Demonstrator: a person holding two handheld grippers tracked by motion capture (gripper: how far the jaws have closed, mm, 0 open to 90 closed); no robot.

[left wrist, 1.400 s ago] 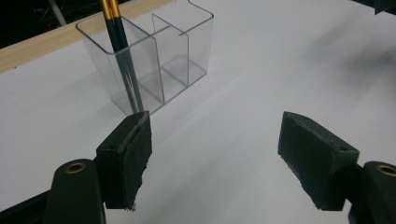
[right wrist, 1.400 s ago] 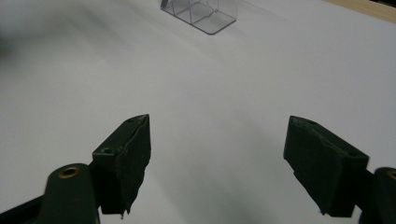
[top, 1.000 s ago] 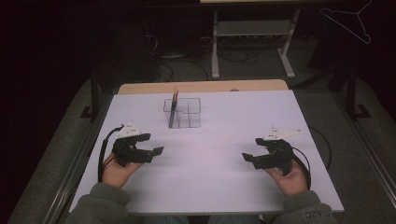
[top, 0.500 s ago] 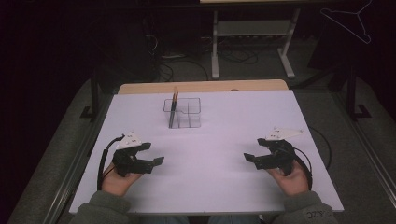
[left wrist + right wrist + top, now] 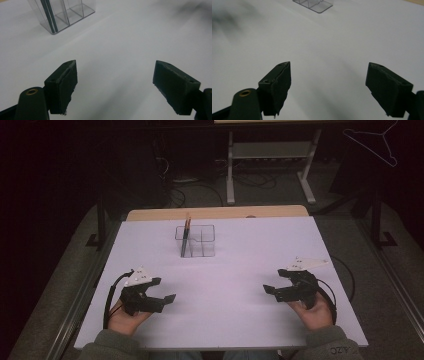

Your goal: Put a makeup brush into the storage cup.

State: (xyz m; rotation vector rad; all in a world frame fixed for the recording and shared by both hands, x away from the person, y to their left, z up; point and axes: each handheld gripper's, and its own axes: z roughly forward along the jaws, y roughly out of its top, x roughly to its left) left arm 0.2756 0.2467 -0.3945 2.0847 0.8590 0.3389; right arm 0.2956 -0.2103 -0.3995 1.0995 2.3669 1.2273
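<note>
Two hand-held tools sit low over the near part of a white-topped bench (image 5: 225, 285), one at each side, both with jaws spread wide and nothing between them. From the high view, the left tool (image 5: 162, 301) rests in a hand at the near left, its black cable looping beside it and a pale three-cornered plate on top; its jaws have just been opening, with only bare bench beneath. The right tool (image 5: 272, 292) is held at the near right, also topped by a pale plate, well apart from its partner. Grey sleeves enter at the bottom edge.

Riding cameras add what the overhead picture cannot: the left gripper view looks along two black pads (image 5: 62, 85) standing far apart over plain white surface, and the right gripper view shows its own pads (image 5: 277, 85) equally wide.

Farther off, near the middle of the bench's far half, stands a clear divided box (image 5: 196, 241). Overhead, an orange-tipped pencil (image 5: 186, 235) stands nearly upright in its left compartment. In the left gripper view the box (image 5: 62, 15) appears at upper left with the dark pencil shaft (image 5: 48, 13) inside; the right gripper view catches just a corner of the box (image 5: 314, 5) at the top edge.

Beyond the bench, a strip of bare wood and a white-legged stand show on the dark floor.
</note>
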